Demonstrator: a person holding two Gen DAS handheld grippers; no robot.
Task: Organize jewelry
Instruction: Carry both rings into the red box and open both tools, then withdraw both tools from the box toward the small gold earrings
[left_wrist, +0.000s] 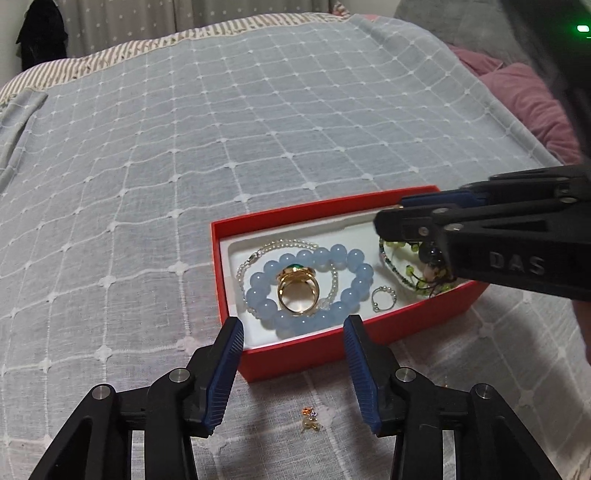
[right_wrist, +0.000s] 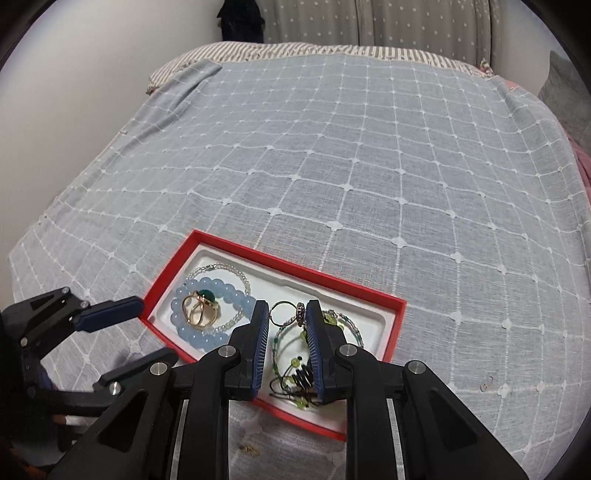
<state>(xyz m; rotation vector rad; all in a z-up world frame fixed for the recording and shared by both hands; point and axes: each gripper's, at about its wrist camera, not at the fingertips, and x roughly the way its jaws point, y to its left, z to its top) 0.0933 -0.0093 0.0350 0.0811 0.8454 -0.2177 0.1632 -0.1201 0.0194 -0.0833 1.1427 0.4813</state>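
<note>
A red box (left_wrist: 317, 354) with a white liner lies on the bed, also seen in the right wrist view (right_wrist: 369, 295). In it lie a blue bead bracelet (left_wrist: 354, 291), a pearl strand (left_wrist: 284, 245), a gold ring with a green stone (left_wrist: 297, 291), a small silver ring (left_wrist: 383, 298) and a green bead bracelet (left_wrist: 410, 273). My left gripper (left_wrist: 293, 332) is open at the box's near edge, above a small gold earring (left_wrist: 309, 420) on the cloth. My right gripper (right_wrist: 287, 314) is over the box, part open, with a beaded ring (right_wrist: 291, 313) between its pads.
The bed is covered by a grey-blue checked cloth (left_wrist: 221, 147). Pink bedding (left_wrist: 524, 96) lies at the right edge. A wall (right_wrist: 92, 92) runs along the left side and a dotted curtain (right_wrist: 369, 22) hangs behind.
</note>
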